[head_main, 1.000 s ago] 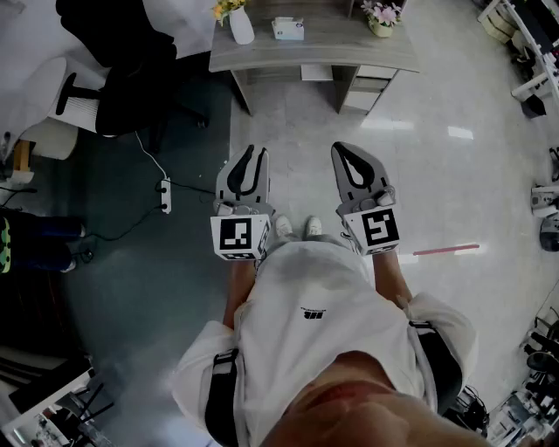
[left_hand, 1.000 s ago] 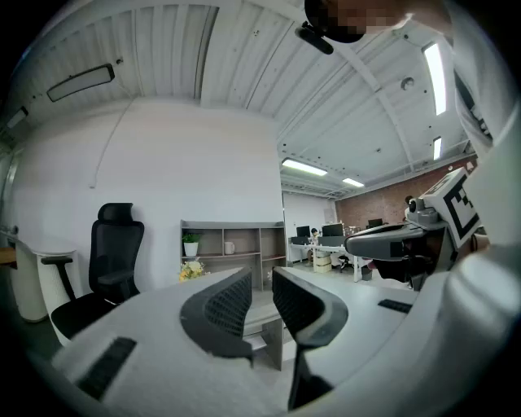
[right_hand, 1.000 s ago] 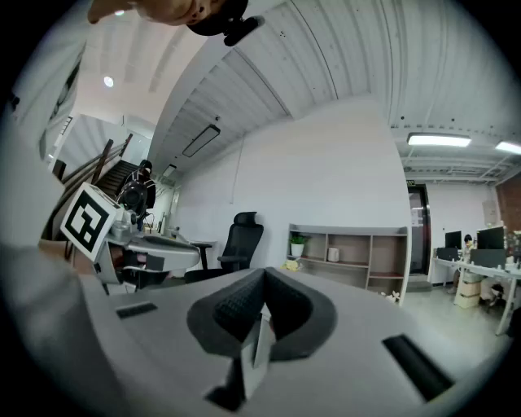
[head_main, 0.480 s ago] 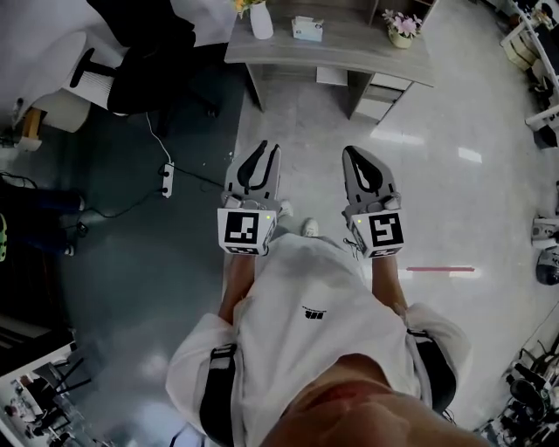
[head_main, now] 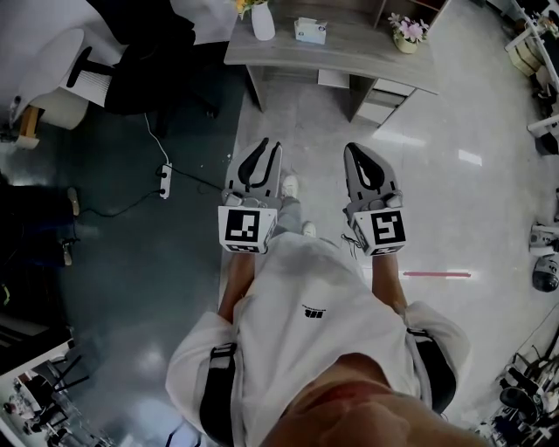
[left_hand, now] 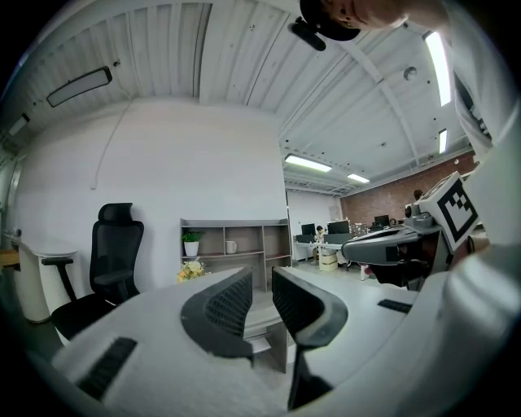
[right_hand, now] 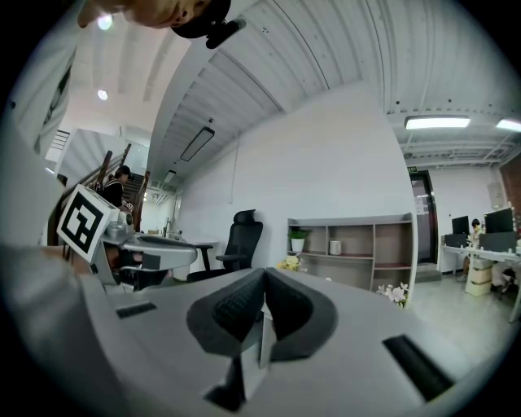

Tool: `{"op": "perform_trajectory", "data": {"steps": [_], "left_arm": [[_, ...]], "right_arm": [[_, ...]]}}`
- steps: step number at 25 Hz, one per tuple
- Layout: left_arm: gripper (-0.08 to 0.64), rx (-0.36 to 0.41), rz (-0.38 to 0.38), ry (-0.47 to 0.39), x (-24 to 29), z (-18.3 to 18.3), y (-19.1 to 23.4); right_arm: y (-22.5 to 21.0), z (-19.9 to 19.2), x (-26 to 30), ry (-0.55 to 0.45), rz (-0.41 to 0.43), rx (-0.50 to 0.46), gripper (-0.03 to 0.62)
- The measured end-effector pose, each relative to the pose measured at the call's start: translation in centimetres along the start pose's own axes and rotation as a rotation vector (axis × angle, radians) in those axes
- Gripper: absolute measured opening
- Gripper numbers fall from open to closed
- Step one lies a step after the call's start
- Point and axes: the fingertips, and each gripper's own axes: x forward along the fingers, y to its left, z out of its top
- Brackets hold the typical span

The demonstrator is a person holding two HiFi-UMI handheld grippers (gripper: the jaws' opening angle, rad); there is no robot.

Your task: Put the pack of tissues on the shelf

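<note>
A: Glossy pale floor (head_main: pixel 437 201) underfoot. What's nearest?

B: Two grippers. The left gripper (head_main: pixel 269 147) has its jaws a narrow gap apart with nothing between them. The right gripper (head_main: pixel 352 148) has its jaws pressed together, holding nothing. Each carries one black square marker. The shirt logo (head_main: pixel 309 311) is too small to read.

A: And the pack of tissues (head_main: pixel 310 30)?

B: One, on the grey desk (head_main: pixel 349 57), between a white vase (head_main: pixel 262 21) and a pot of pink flowers (head_main: pixel 407 28). Only the head view shows it. The gripper views show the shelf (left_hand: pixel 236 240) beyond.
</note>
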Motion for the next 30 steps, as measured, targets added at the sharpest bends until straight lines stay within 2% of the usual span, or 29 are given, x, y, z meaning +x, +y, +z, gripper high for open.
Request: {"op": "perform_trajectory", "data": {"steps": [9, 19, 30], "left_arm": [[0.089, -0.023, 0.008, 0.019, 4.7, -1.1, 3.5], [0.089, -0.033, -0.035, 0.043, 11.1, -2.1, 6.9], [0.089, -0.029, -0.070, 0.052, 16.4, -2.5, 11.3]], "right_arm": [[-2.3, 0.4, 5.6, -0.007, 0.004, -0.016, 0.026], [-5.5, -0.2, 11.6, 0.022, -0.019, -0.002, 0.026], [-7.0, -0.3, 18.3, 0.066, -0.033, -0.005, 0.026]]}}
